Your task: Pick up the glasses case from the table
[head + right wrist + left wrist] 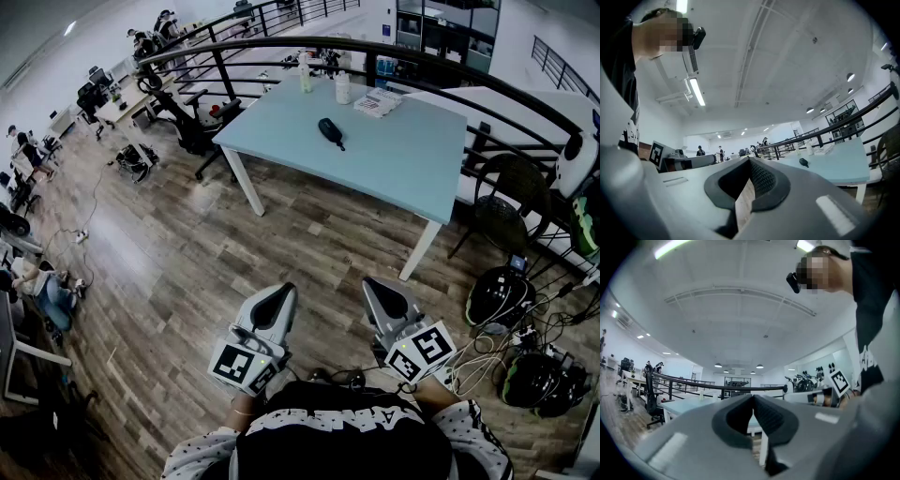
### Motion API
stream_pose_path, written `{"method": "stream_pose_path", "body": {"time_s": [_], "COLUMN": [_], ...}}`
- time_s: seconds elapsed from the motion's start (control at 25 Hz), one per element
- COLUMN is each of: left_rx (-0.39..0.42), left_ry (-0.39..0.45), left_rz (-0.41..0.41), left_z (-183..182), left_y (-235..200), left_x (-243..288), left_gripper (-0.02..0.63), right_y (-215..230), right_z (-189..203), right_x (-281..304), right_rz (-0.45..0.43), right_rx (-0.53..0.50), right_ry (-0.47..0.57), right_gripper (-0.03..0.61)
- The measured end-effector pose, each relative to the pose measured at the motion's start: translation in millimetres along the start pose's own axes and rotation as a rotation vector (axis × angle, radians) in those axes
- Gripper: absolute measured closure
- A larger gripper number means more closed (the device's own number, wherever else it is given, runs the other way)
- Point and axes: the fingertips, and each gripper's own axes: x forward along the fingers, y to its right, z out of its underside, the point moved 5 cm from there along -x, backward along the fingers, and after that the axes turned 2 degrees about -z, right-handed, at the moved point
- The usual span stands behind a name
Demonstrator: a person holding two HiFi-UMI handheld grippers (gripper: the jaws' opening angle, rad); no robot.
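"What colour is the rectangular table (403, 159)?"

"Pale blue-green on top, with white legs. The small oval hard-shell glasses case (330, 130) is black."

"And the plank floor (281, 244)?"

"Brown wood grain, streaked with grey."

"The tools?"

"The plastic-shelled left gripper (278, 298) and right gripper (386, 298) are both light grey, with black ridged pads lining the jaws. Each square marker cube (242, 364) shows a black block pattern on white."

"Clothing?"

"The person's top (337, 441) is black with white lettering, and the sleeves (202, 455) are white with dark dots. The curved metal railing (450, 70) is black."
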Motion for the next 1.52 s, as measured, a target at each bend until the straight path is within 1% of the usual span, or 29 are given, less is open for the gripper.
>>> {"method": "stream_pose_path", "body": {"time_s": [0.44,0.64,0.8,1.0,1.12,1.28,1.52], "left_rx": [0.005,0.018,0.028,0.022,0.019,0.018,0.007], "left_ry": [-0.005,-0.022,-0.028,-0.046,-0.050,-0.044,-0.022], "left_rz": [-0.030,-0.041,-0.068,-0.109,-0.129,-0.150,-0.142], "left_z": [-3.0,-0.4,1.4,7.4,7.1,6.3,16.0], "left_y": [18.6,28.8,36.8,46.8,45.9,38.1,20.5], "left_x": [3.9,8.7,10.2,3.5,2.7,1.1,14.8], "left_gripper": [0.614,0.614,0.614,0.614,0.614,0.614,0.614], "right_y": [10.9,20.3,33.3,44.6,49.9,51.8,64.6], "right_z": [-3.8,-1.3,0.7,4.0,4.2,2.8,4.6], "right_x": [-16.9,-25.8,-35.1,-45.7,-45.8,-40.1,-27.1], "right_rz": [-0.004,-0.017,-0.019,-0.021,-0.023,-0.023,-0.002], "right_rx": [0.018,0.052,0.075,0.085,0.099,0.090,0.053], "right_ry": [0.004,0.017,0.028,0.014,0.019,0.027,0.017], "right_gripper": [0.574,0.574,0.574,0.573,0.574,0.574,0.572]}}
